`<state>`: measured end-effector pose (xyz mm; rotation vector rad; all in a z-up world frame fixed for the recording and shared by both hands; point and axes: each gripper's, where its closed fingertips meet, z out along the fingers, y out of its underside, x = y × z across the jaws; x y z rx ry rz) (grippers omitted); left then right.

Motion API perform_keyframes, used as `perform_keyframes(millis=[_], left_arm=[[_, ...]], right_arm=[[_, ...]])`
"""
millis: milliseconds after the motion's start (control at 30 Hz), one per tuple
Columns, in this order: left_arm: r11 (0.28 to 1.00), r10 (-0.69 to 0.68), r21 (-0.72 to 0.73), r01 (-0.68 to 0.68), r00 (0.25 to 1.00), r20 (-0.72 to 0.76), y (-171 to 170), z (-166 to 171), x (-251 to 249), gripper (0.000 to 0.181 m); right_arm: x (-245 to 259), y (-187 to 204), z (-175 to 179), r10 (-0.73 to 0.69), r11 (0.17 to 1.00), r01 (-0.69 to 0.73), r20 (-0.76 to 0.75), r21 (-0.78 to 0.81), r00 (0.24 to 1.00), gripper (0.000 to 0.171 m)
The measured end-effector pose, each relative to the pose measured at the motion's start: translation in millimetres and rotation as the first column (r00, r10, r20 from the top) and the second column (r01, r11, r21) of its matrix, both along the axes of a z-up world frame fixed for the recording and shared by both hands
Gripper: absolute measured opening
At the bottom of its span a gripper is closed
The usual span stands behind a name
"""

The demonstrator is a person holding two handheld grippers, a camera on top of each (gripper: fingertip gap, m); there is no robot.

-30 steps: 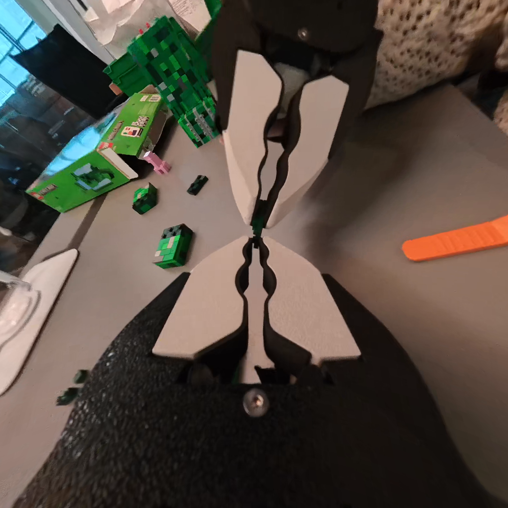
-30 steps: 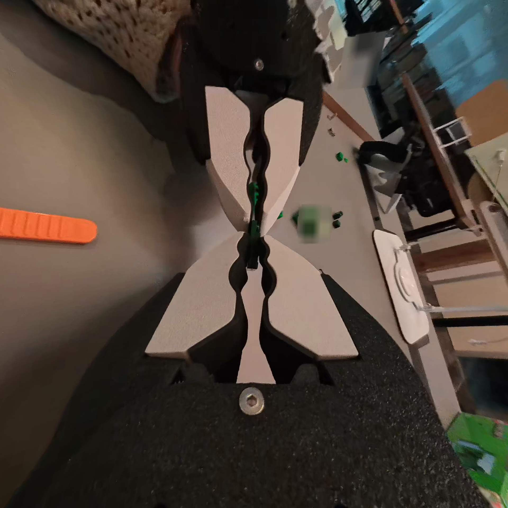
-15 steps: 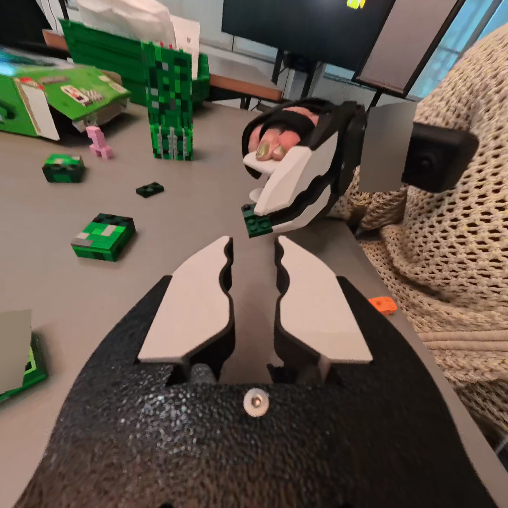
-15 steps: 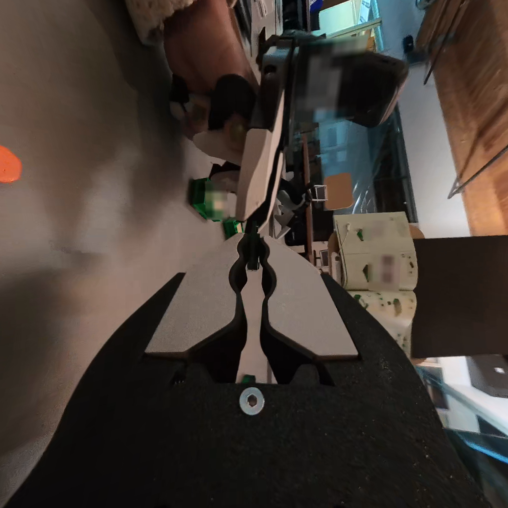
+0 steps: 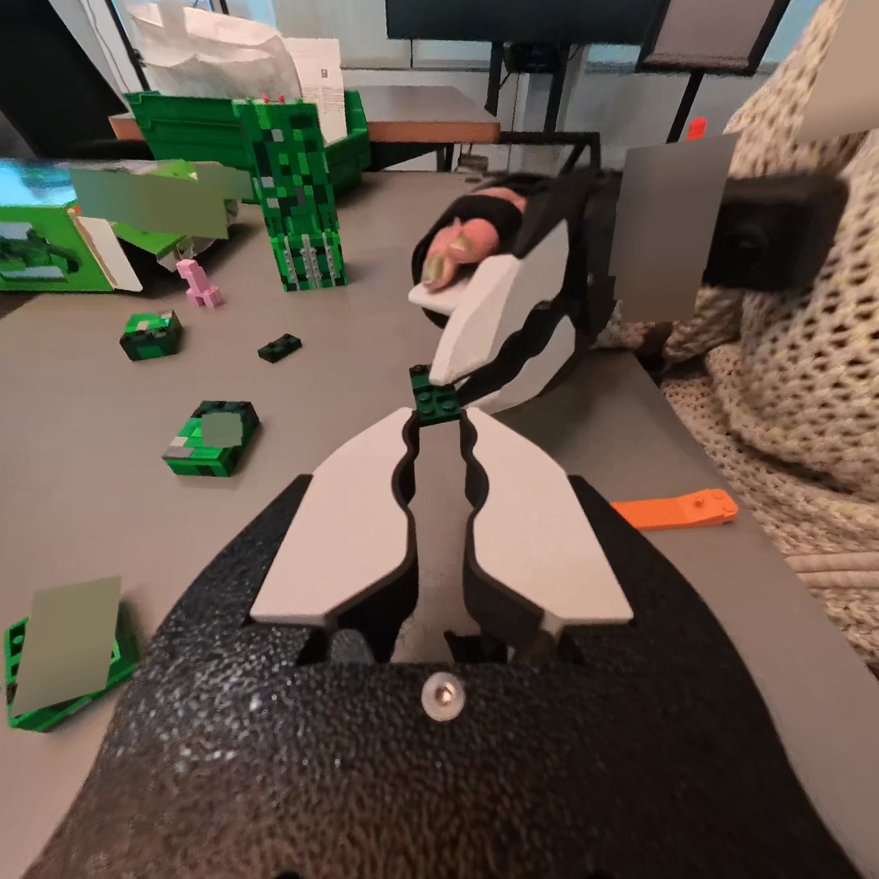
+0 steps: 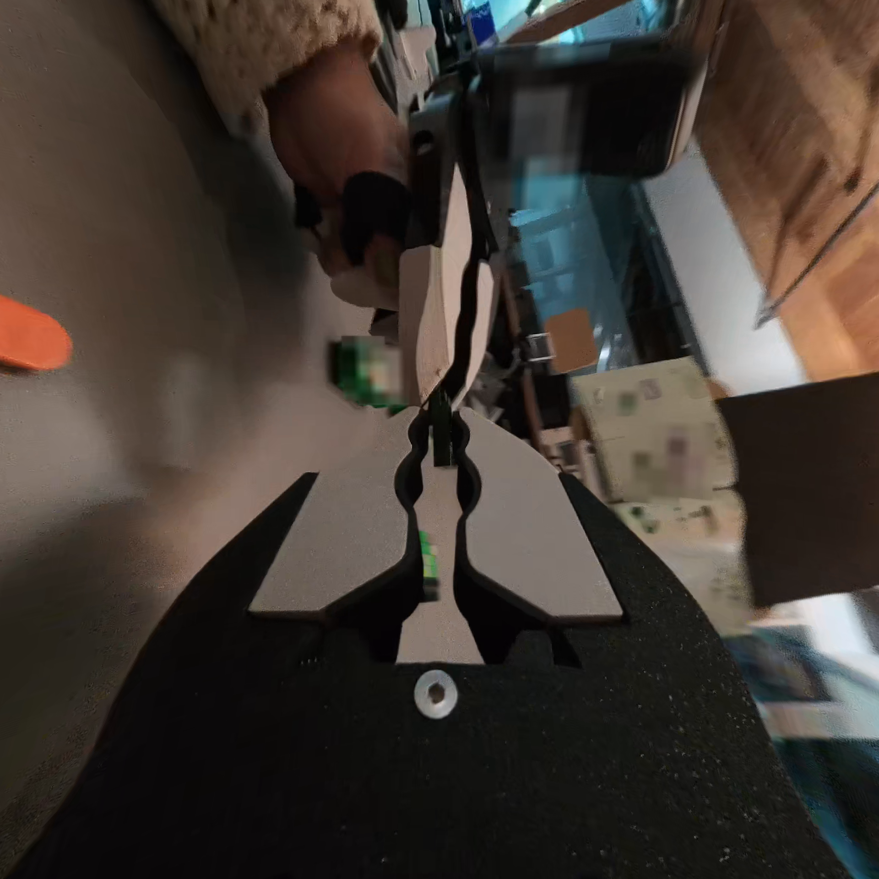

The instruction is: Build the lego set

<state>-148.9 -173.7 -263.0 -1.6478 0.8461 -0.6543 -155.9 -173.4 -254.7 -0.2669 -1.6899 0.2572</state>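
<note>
Dark green and studded, a small lego plate (image 5: pixel 435 400) sat between the tips of the left gripper (image 5: pixel 436 416), whose white fingers (image 5: pixel 352 518) had narrowed onto its two side edges while staying parted further back. From the far side the right gripper (image 5: pixel 454 380) met the same plate, its fingers pressed nearly together with the plate's far end pinched between the tips. In the right wrist view the plate (image 6: pixel 441 430) appeared edge-on as a thin dark strip inside the right gripper (image 6: pixel 440 423), and the left gripper (image 6: pixel 447 390) came down onto it from above. The plate hung above the grey table (image 5: pixel 119 499), touching nothing but the two grippers.

Just to the right of the left gripper an orange brick separator (image 5: pixel 675 511) lay flat on the table. To the left sat a small green block assembly (image 5: pixel 211 440), and farther out a dark green loose plate (image 5: pixel 279 347), another small green build (image 5: pixel 151 335) and a pink figure (image 5: pixel 200 285). Behind them a tall green pixel-patterned lego tower (image 5: pixel 297 195) stood upright beside the green set box (image 5: pixel 52 247), with a green bin (image 5: pixel 190 126) at the back. A cream knitted sleeve (image 5: pixel 785 380) filled the right side.
</note>
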Motion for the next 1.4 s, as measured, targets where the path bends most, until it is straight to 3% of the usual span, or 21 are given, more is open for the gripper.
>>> perform_keyframes(millis=[100, 167, 200, 267, 333, 467, 600, 833, 900, 1000, 1133, 1200, 1267, 1400], left_arm=[[1.000, -0.001, 0.022, 0.003, 0.998, -0.060, 0, -7, 2, 0.016], [1.000, -0.003, 0.003, 0.004, 0.999, -0.037, 0, -7, 1, 0.016], [1.000, -0.006, -0.006, 0.006, 0.999, -0.032, 0, -8, 0, 0.016], [1.000, 0.006, -0.025, -0.008, 0.999, -0.048, 2, -12, -3, 0.016], [1.000, 0.014, -0.025, -0.015, 0.999, -0.044, 3, -12, -4, 0.015], [0.999, 0.032, 0.018, -0.031, 0.998, -0.056, 4, -8, -9, 0.016], [0.990, 0.083, 0.120, -0.073, 0.993, -0.083, 5, 1, -21, 0.016], [0.897, 0.407, 0.244, -0.370, 0.905, -0.126, 18, 14, -98, 0.016], [0.855, 0.500, 0.238, -0.460, 0.853, -0.149, 15, 12, -132, 0.016], [0.766, 0.639, 0.247, -0.594, 0.747, -0.184, 1, 8, -183, 0.016], [0.634, 0.773, 0.288, -0.718, 0.606, -0.189, -25, 12, -238, 0.016], [0.598, 0.801, 0.310, -0.739, 0.550, -0.235, -37, 7, -256, 0.016], [0.590, 0.807, 0.314, -0.744, 0.534, -0.251, -46, 4, -265, 0.016], [0.583, 0.812, 0.322, -0.746, 0.526, -0.252, -54, 3, -275, 0.016]], right_arm=[[4, -1, -7, 0.030, 0.989, -0.028, 0.013, -0.145, 0.999, 0.010], [2, 0, -7, 0.008, 0.992, -0.008, -0.005, -0.124, 1.000, 0.010], [1, 2, -5, -0.010, 0.996, 0.008, -0.027, -0.090, 1.000, 0.016], [0, 9, 2, -0.040, 0.995, 0.034, -0.067, -0.097, 0.997, 0.051], [0, 10, 1, -0.034, 0.983, 0.026, -0.044, -0.184, 0.998, 0.063], [1, 16, -1, -0.056, 0.977, 0.044, -0.051, -0.210, 0.997, 0.061], [1, 25, 4, -0.078, 0.934, 0.042, -0.088, -0.354, 0.993, 0.062], [1, 61, 16, -0.169, 0.771, 0.059, -0.116, -0.635, 0.979, 0.056], [0, 64, 17, -0.176, 0.752, 0.059, -0.114, -0.656, 0.978, 0.045], [-2, 64, 17, -0.183, 0.773, 0.066, -0.121, -0.631, 0.976, 0.000], [-15, 46, 6, -0.089, 0.756, 0.049, -0.028, -0.653, 0.996, 0.000], [-19, 40, 13, -0.055, 0.745, -0.012, -0.080, -0.667, 0.995, 0.000], [-23, 30, 14, -0.005, 0.733, -0.056, -0.087, -0.678, 0.996, 0.000], [-35, 13, 13, 0.080, 0.731, -0.118, -0.087, -0.672, 0.993, 0.026]])
